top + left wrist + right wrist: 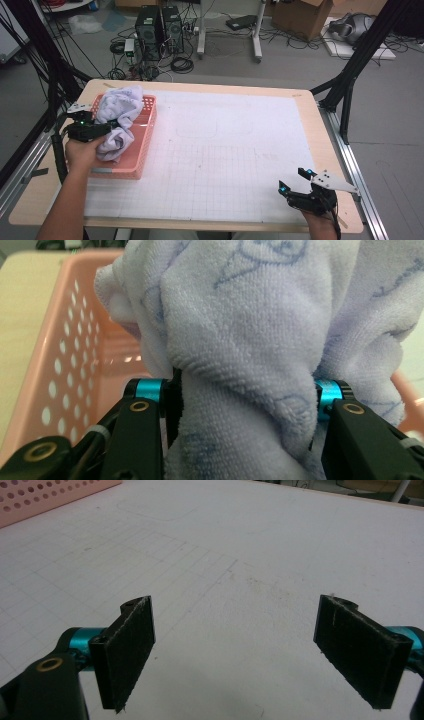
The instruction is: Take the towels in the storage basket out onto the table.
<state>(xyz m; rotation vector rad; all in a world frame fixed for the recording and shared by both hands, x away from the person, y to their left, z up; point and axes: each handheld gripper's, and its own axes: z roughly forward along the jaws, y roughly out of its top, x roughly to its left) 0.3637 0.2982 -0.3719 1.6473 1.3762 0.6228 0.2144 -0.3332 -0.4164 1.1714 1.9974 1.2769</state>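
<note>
A pale lilac towel [118,116] hangs bunched over the pink perforated basket [144,134] at the table's left side. My left gripper [102,131] is shut on the towel, holding it above the basket. In the left gripper view the towel [250,345] fills the space between both jaws, with the basket wall [65,370] to the left. My right gripper [295,181] rests near the table's front right corner, open with nothing between its pads [127,650].
A white gridded mat [225,150] covers most of the wooden table [320,125]. In the right gripper view the basket's corner [45,495] lies far off at the top left. Cables, computer towers and boxes stand on the floor beyond the table.
</note>
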